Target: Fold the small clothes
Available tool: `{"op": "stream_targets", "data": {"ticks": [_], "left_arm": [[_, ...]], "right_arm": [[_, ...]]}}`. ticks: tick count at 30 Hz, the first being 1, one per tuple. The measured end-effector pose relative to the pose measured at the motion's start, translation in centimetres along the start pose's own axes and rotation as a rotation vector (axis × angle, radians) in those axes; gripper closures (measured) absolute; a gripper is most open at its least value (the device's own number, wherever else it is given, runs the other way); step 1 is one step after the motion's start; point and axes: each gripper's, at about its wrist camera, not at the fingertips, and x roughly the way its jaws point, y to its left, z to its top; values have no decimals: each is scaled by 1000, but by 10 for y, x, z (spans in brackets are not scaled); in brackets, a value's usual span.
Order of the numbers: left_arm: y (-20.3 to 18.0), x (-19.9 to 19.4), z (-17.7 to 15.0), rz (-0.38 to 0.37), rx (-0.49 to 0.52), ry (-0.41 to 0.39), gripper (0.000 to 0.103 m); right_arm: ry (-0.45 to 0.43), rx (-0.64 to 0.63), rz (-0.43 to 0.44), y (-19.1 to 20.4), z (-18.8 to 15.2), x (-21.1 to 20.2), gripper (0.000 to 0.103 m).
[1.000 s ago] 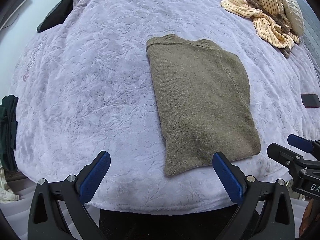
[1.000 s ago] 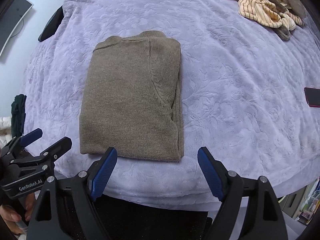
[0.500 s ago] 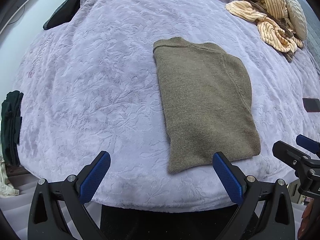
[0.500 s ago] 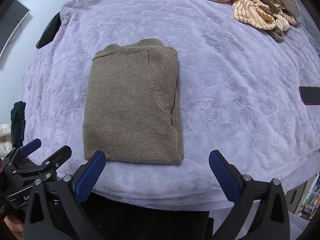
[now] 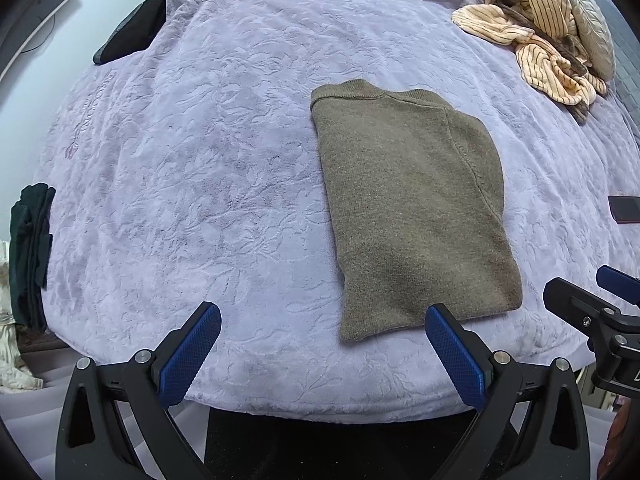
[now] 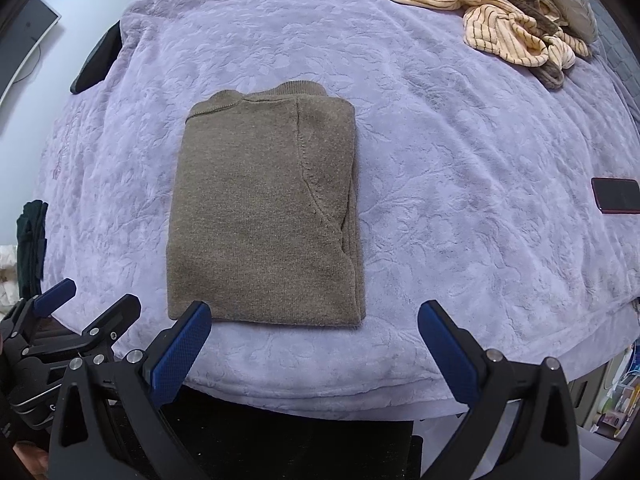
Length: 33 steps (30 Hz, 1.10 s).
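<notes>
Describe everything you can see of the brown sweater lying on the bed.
The brown sweater is an olive-brown fine knit, folded into a neat upright rectangle. Its ribbed collar lies at the far end, and a curved sleeve seam runs down its right part, where folded layers show at the edge. It lies flat on the lilac embossed blanket, near the bed's front edge. Nothing else touches it; neither gripper does.

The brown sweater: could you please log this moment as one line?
brown sweater: folded, flat on purple blanket | left tool: open, empty | right tool: open, empty
</notes>
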Motion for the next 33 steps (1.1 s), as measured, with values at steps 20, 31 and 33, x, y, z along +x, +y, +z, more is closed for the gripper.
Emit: {"op": "stream_targets", "data": {"ticks": [20, 31, 33], "left_arm": [[2, 0, 1, 19, 7, 3, 1], [2, 1, 3, 21, 13, 4, 1], [2, 1, 5, 22, 17, 5, 1]], "right_arm": [[6, -20, -5, 5, 3, 2, 0], [6, -27, -12, 8, 4, 2, 0], [7, -28, -12, 8, 5, 2, 0]]}}
